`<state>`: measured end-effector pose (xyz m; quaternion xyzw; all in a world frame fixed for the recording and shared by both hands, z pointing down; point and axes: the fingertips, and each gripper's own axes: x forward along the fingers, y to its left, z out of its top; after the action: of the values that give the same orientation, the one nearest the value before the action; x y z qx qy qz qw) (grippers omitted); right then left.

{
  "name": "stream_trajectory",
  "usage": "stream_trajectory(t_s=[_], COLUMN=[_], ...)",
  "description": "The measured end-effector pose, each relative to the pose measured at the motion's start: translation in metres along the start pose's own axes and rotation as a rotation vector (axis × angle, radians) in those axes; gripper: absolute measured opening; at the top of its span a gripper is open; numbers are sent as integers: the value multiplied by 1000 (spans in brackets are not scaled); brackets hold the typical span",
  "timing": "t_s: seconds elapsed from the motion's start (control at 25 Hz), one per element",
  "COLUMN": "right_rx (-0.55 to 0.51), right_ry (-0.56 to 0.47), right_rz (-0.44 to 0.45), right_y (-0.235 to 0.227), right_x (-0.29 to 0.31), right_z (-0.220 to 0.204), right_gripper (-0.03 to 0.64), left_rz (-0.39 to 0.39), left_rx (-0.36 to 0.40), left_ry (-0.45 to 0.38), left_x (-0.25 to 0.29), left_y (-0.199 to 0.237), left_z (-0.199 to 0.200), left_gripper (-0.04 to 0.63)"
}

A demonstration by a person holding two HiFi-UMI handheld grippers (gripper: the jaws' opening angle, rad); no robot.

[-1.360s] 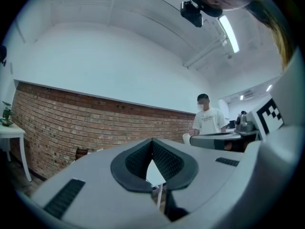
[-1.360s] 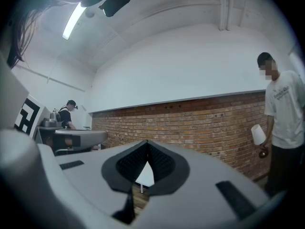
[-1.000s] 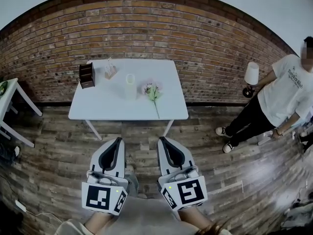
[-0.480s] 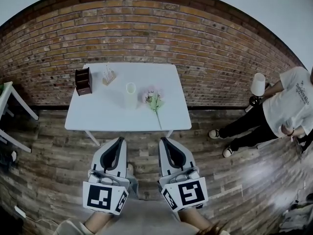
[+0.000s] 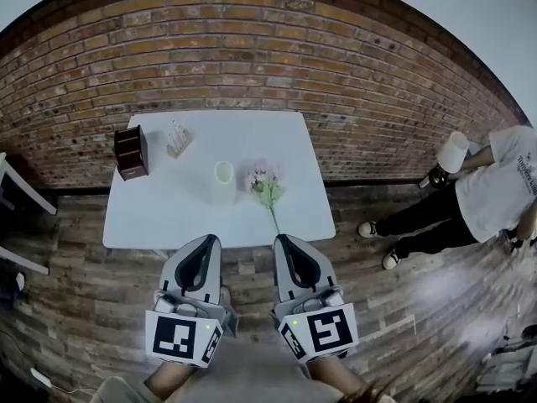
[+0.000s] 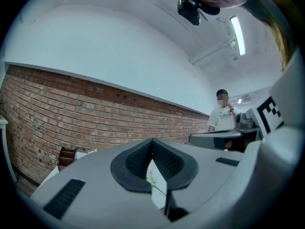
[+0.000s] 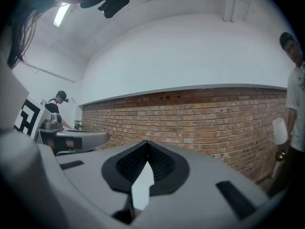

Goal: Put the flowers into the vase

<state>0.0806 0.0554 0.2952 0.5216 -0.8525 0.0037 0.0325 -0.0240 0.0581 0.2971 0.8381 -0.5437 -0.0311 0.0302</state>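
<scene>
A small white vase [image 5: 223, 175] stands upright near the middle of the white table [image 5: 151, 217]. Just right of it lies a pink flower bunch [image 5: 264, 181], its green stem pointing at the table's near edge. Both grippers are held level, side by side, short of that edge. My left gripper [image 5: 206, 240] has its tips together and holds nothing. So does my right gripper [image 5: 283, 240]. In the left gripper view the jaw tips [image 6: 152, 142] meet, and the flower [image 6: 151, 177] shows small below them. In the right gripper view the tips [image 7: 147, 143] also meet.
A brown wooden box [image 5: 128, 151] and a small clear holder [image 5: 175, 138] stand at the table's far left. A brick wall [image 5: 252, 65] runs behind it. A person [image 5: 491, 200] stands at the right beside a white lamp [image 5: 453, 151]. Part of another white table [image 5: 17, 191] shows at the left.
Both grippers have moved toward the table, whose near edge now lies just beyond their tips. The person at the right has slid toward the picture's edge.
</scene>
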Motion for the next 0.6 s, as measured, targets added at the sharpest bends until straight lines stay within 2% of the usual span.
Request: stream_trajectory(t_s=[0.6], right_rx=[7], right_ry=[32], right_rz=[-56], right_y=[-29], right_x=[94], right_z=[0], right_gripper=[6], left_rz=[-86], left_rx=[-27], left_ry=[85], left_x=[79], left_y=[50], left_z=[-21], left_gripper=[9])
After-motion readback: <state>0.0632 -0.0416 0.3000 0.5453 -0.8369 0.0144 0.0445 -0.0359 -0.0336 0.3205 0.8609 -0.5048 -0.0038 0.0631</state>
